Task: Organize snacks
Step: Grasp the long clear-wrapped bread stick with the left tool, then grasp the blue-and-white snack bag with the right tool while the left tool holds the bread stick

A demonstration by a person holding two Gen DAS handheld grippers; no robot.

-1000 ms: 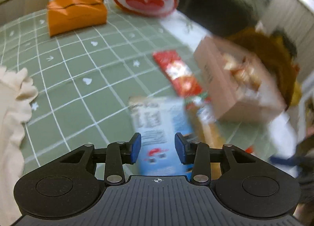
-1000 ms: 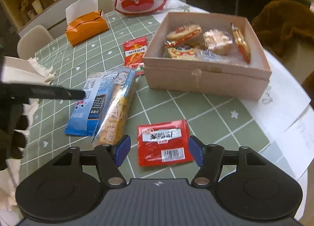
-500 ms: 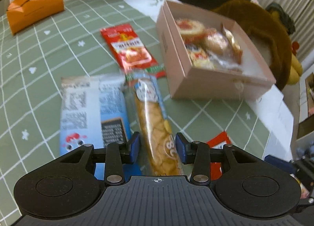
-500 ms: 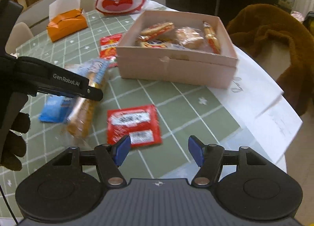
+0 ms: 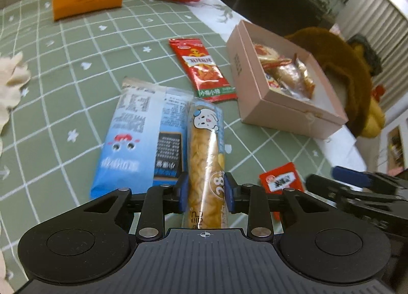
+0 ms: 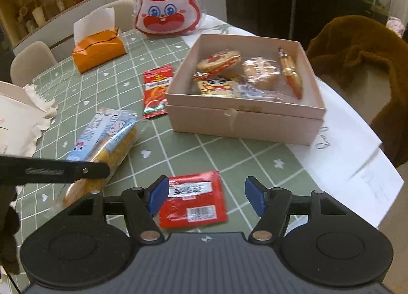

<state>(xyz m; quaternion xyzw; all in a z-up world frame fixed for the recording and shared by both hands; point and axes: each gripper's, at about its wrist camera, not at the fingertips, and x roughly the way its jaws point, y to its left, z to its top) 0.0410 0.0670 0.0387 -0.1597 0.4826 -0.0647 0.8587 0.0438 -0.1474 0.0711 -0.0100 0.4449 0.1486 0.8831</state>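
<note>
Snacks lie scattered on the green checked tablecloth [image 5: 76, 69] in front of the pink box [image 6: 244, 118]. Nearest, the left gripper [image 5: 205, 193] has just been closing and now pinches the long bread-stick packet [image 5: 206, 156]. The right gripper [image 6: 206, 195] hangs with jaws apart above a small red sachet [image 6: 195, 200]. Beside the bread-stick lies a blue packet [image 5: 137, 141]; nearer the box, a red packet [image 5: 202, 69]. Inside the box sit wrapped cakes [image 6: 260, 73].
</note>
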